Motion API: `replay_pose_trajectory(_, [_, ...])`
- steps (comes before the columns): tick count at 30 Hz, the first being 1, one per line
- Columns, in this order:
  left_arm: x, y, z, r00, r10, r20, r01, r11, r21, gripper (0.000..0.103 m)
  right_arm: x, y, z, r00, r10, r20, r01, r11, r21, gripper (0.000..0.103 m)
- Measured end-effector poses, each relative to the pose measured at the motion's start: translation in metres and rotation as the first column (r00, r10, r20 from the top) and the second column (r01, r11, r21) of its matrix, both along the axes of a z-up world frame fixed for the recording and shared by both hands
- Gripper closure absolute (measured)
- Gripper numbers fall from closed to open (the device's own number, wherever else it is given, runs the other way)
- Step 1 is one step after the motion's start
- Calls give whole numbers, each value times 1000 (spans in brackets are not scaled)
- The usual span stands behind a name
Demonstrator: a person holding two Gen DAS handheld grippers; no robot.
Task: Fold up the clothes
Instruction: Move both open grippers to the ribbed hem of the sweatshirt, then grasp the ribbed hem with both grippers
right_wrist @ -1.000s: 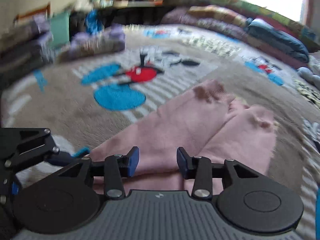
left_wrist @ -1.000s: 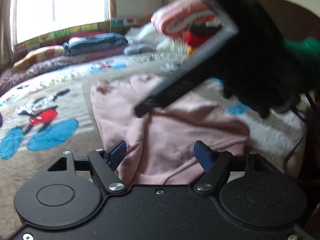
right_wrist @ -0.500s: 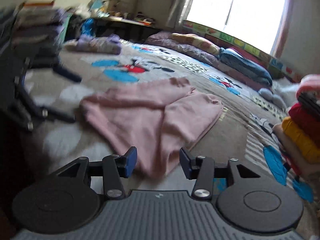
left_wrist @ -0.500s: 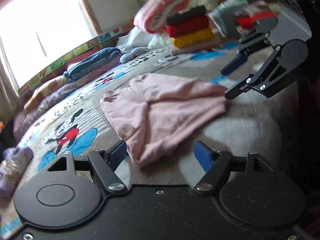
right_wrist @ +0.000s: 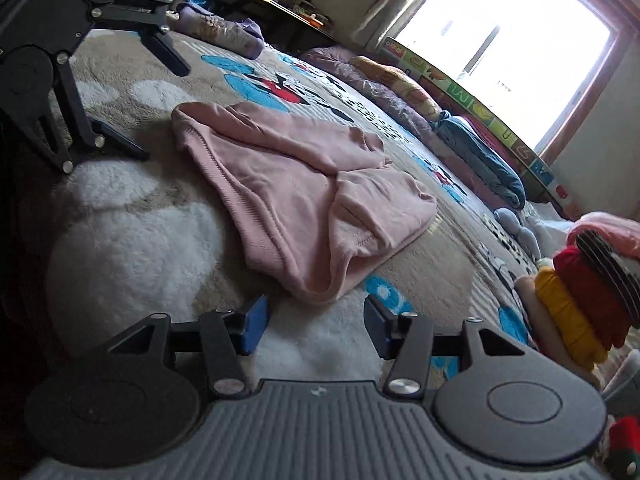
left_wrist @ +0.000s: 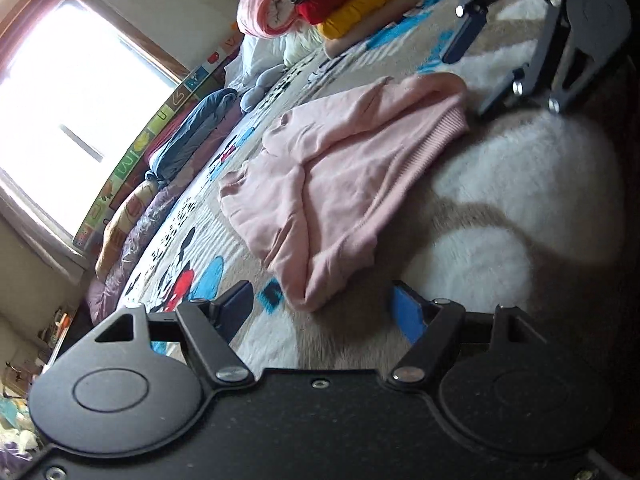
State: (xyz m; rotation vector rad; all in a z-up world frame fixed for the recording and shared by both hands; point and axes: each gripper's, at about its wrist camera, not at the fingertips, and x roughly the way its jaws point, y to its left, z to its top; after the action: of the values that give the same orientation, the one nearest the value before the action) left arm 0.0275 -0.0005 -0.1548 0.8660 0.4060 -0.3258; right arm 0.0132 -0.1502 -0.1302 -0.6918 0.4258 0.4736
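**Pink sweatshirt: both corners approached**

Pink ribbed-hem cotton sweatshirt [left_wrist: 344,184] lies part-folded on the plush cartoon-print blanket [left_wrist: 500,208]. Both grippers have swung low toward its near corners. Left gripper [left_wrist: 324,312] gapes, empty; right gripper [right_wrist: 316,320], jaws just widening, empty. Next fold likely imminent.

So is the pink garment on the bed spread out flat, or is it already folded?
Partly folded. The pink garment lies in overlapping layers, its sleeves laid across the body, and the near corner shows doubled fabric. It is not yet a compact stack piece.
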Motion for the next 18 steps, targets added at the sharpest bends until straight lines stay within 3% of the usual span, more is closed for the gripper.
replay_pose_trajectory(3, [14,4,2,998,51,-21,-52,995,-79,27,9,6,-4,1000,2,8,-2,1000,2,51])
replay_pose_trajectory(7, [17,6,3,994,96,-41,-102,984,-147,27,15,7,-7,1000,8,-3,-8,999,50,63])
replay_pose_trajectory(9, [21,6,6,994,90,-63,-99,981,-168,38,15,6,-9,1000,14,-4,-14,998,67,66])
replay_pose_trajectory(10, [23,3,8,994,85,-67,-95,982,-162,49,16,5,-9,1000,20,-6,-19,997,72,68])
replay_pose_trajectory(11, [25,0,9,994,83,-64,-92,985,-146,67,17,5,-8,1000,25,-8,-25,997,77,73])
replay_pose_trajectory(12, [27,-4,9,994,89,-62,-96,987,-129,73,17,5,-8,999,31,-10,-30,996,82,75])
replay_pose_trajectory(13, [30,-6,9,993,101,-66,-109,986,-124,73,18,4,-6,999,32,-15,-31,996,88,79])
replay_pose_trajectory(18, [33,4,11,982,137,-128,-166,954,-251,81,19,0,0,999,26,-42,-21,993,119,86])
